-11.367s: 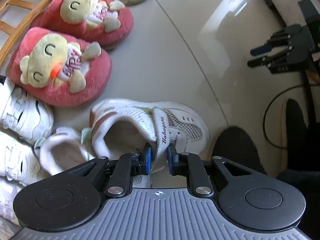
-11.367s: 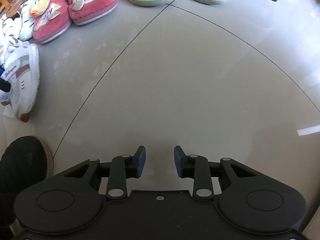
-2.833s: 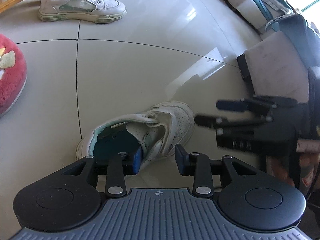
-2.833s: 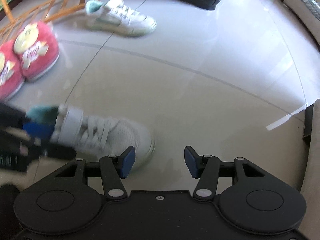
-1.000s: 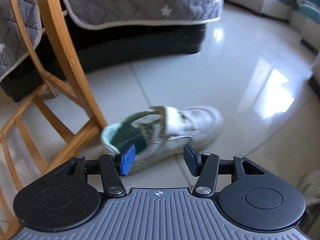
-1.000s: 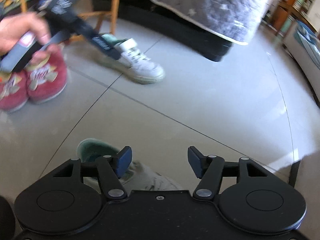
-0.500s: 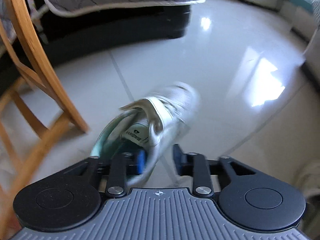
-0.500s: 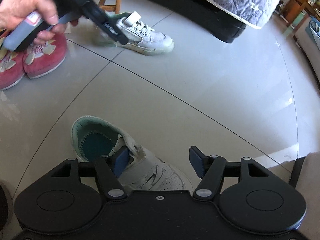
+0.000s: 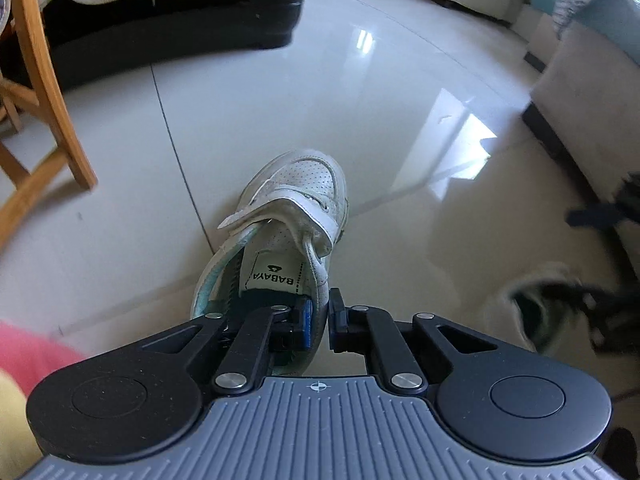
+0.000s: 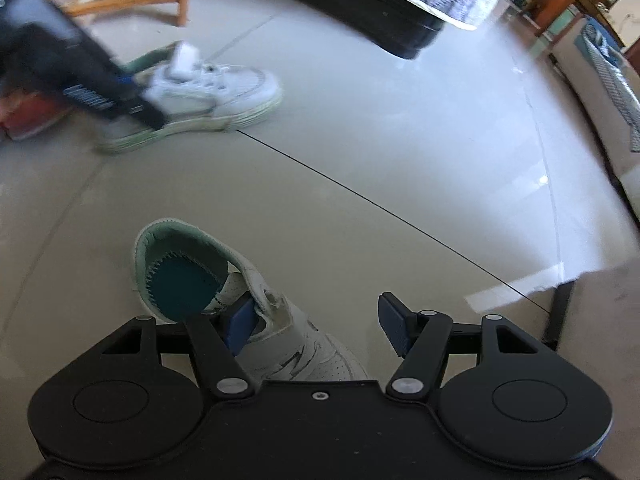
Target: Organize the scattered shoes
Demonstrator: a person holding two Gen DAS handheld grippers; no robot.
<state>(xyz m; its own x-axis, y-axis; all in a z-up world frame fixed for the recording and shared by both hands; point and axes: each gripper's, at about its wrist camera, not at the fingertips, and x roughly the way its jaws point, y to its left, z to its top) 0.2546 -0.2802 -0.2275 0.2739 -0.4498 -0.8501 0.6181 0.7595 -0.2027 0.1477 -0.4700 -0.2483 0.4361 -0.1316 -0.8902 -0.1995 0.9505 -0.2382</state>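
My left gripper (image 9: 319, 322) is shut on the right side wall of a white sneaker with mint lining (image 9: 288, 232), whose toe points away from me over the pale floor. In the right wrist view that same sneaker (image 10: 212, 84) is blurred at the upper left, with the left gripper (image 10: 80, 80) on its heel. Its partner sneaker (image 10: 192, 272) lies on the floor under my right gripper (image 10: 316, 324). That gripper is open, one fingertip (image 10: 240, 324) inside the shoe mouth beside the tongue and the other over bare floor. The partner (image 9: 532, 300) shows blurred at the right in the left wrist view.
A wooden chair (image 9: 44, 60) stands at the left, beside a dark furniture base under a grey quilted cover (image 9: 180, 28). A red slipper (image 10: 28, 120) lies by the chair. A sofa edge (image 9: 580, 92) runs along the right. Glossy tiled floor (image 10: 400, 160) spreads between them.
My left gripper has shut on the sneaker and swung it so its toe points straight ahead. My right gripper has dropped closer over the partner sneaker, still open.
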